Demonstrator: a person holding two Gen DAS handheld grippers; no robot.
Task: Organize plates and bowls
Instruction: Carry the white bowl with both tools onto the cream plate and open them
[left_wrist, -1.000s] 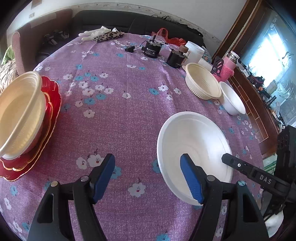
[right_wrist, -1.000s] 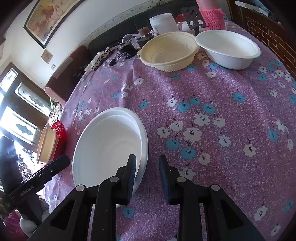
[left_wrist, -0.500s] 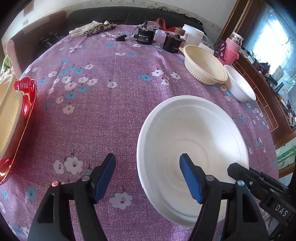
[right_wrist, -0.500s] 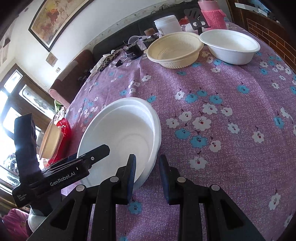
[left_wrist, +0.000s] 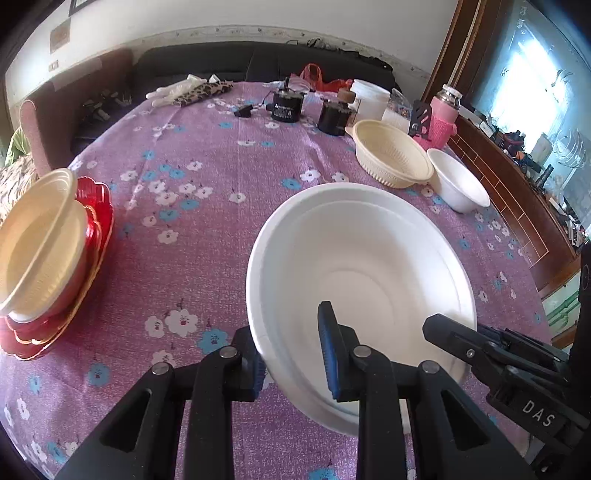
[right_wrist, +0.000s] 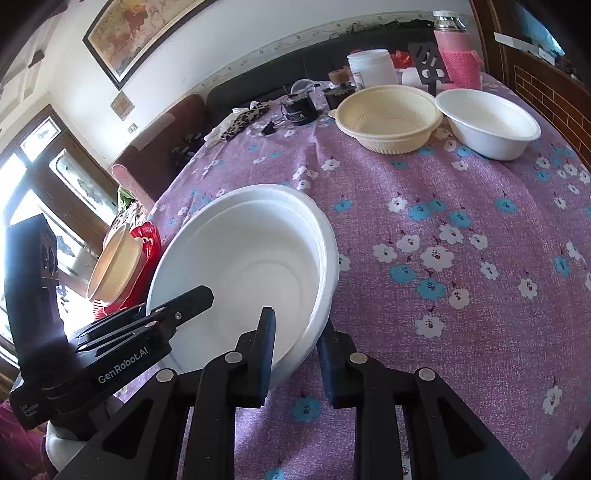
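Since 1 second back: white plate (left_wrist: 354, 258) lifted and tilted toward the cameras, larger in both views; left tongs (left_wrist: 295, 354) narrowed from wide apart onto its rim and closing at this moment, near edge of the plate between the blue pads.

Counted on the bench (left_wrist: 207, 229): 1 large white plate, apparently with a 2nd rim showing just under the 1st; 1 cream bowl (left_wrist: 391, 158) with ribbed sides; 1 small white bowl (left_wrist: 458, 184) just beside it, rims near or touching; 1 cream bowl (left_wrist: 37, 240) tilted in a red bowl on red scalloped plates (left_wrist: 99, 229) at the left edge, exact number of red pieces unclear. Farther back: 2 dark round devices, 1 white tub, 1 pink flask (left_wrist: 443, 114).

Left tongs reaching down from the near side, 1 pad outside the rim, 1 inside the well. Right tongs (right_wrist: 295, 343) pinching the opposite rim of the same plate (right_wrist: 251, 258), jaws closing, 1 finger inside, 1 under the outer edge. Each tool visible in the other's view, angled in from the side.

Plate empty, held between both tongs above the purple flowered cloth. Cream bowl (right_wrist: 388, 114) and small white bowl (right_wrist: 487, 122) both empty.
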